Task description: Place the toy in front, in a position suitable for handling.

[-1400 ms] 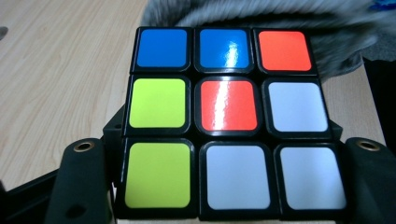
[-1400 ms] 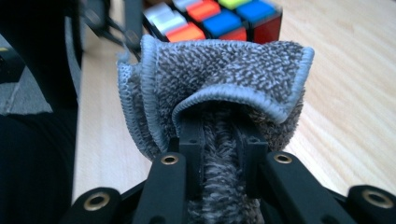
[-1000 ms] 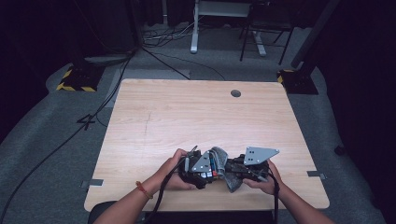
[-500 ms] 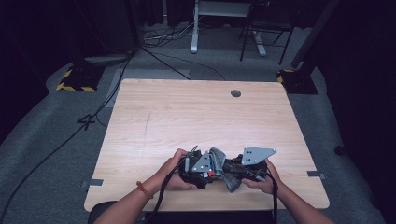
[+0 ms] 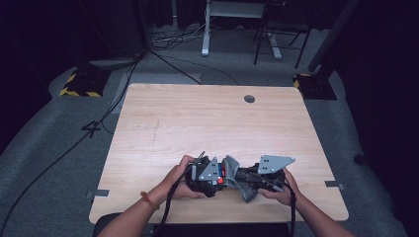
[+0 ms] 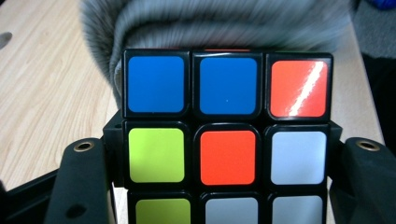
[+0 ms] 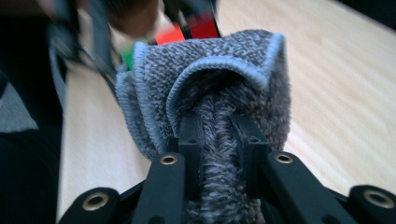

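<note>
At the bench's (image 5: 163, 128) near edge, the left gripper (image 6: 224, 186) has its jaws clamped on a colour cube (image 6: 227, 140) while the right gripper (image 7: 217, 140) pinches a bunched grey cloth (image 7: 205, 93) against it — mid-wipe, by the look. Next move prob. calls for rubbing across a face w/o loosening either grip. The left gripper view gives the tiles — blue, orange, white, lime; the high view, both hands together.
</note>
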The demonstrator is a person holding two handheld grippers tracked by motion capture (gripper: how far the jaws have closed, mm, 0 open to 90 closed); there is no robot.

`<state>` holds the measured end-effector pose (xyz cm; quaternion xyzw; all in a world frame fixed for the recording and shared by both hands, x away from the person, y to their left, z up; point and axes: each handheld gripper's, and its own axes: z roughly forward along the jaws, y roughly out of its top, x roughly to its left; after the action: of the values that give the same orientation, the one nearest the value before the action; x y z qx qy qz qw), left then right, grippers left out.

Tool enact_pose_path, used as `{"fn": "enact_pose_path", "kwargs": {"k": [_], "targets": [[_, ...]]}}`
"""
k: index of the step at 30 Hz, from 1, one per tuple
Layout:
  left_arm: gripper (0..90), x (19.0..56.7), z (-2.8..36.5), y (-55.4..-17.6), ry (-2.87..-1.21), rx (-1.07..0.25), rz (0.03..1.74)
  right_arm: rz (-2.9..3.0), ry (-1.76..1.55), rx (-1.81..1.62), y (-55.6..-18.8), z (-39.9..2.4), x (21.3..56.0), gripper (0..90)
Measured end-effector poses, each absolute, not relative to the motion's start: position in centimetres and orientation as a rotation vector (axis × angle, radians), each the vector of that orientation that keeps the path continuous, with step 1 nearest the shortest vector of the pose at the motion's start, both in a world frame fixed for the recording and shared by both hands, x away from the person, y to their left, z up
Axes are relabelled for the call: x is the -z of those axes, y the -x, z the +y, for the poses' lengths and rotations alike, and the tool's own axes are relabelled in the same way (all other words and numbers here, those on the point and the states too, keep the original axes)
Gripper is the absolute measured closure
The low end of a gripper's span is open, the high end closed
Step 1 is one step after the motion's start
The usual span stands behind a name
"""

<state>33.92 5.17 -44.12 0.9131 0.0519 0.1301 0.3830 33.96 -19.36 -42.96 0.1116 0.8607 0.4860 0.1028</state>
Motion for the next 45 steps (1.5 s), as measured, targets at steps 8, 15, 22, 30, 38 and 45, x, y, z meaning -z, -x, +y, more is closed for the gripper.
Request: {"fn": "enact_pose_path", "kwargs": {"k": [8,15,22,30,38,45], "targets": [[33.5,44.3,4.6,-33.7,-2.336,-0.315,0.123,2.513,-0.316,-1.41,-34.0,-18.6,42.7,76.1],[33.5,43.4,5.4,-33.6,-2.269,-0.312,0.135,2.613,-0.429,-1.399,-35.8,-19.7,44.9,75.9],[33.5,43.3,5.6,-33.6,-2.261,-0.327,0.123,2.611,-0.363,-1.467,-35.4,-19.8,44.5,76.0],[33.4,44.4,4.4,-33.3,-2.351,-0.387,0.103,2.597,-0.248,-1.653,-34.2,-19.5,43.0,76.4],[33.3,44.6,3.8,-33.4,-2.375,-0.354,0.102,2.575,-0.247,-1.612,-33.8,-18.5,42.7,76.3],[33.5,44.7,3.8,-33.5,-2.383,-0.368,0.096,2.584,-0.246,-1.636,-34.0,-17.9,42.8,76.2]]}}
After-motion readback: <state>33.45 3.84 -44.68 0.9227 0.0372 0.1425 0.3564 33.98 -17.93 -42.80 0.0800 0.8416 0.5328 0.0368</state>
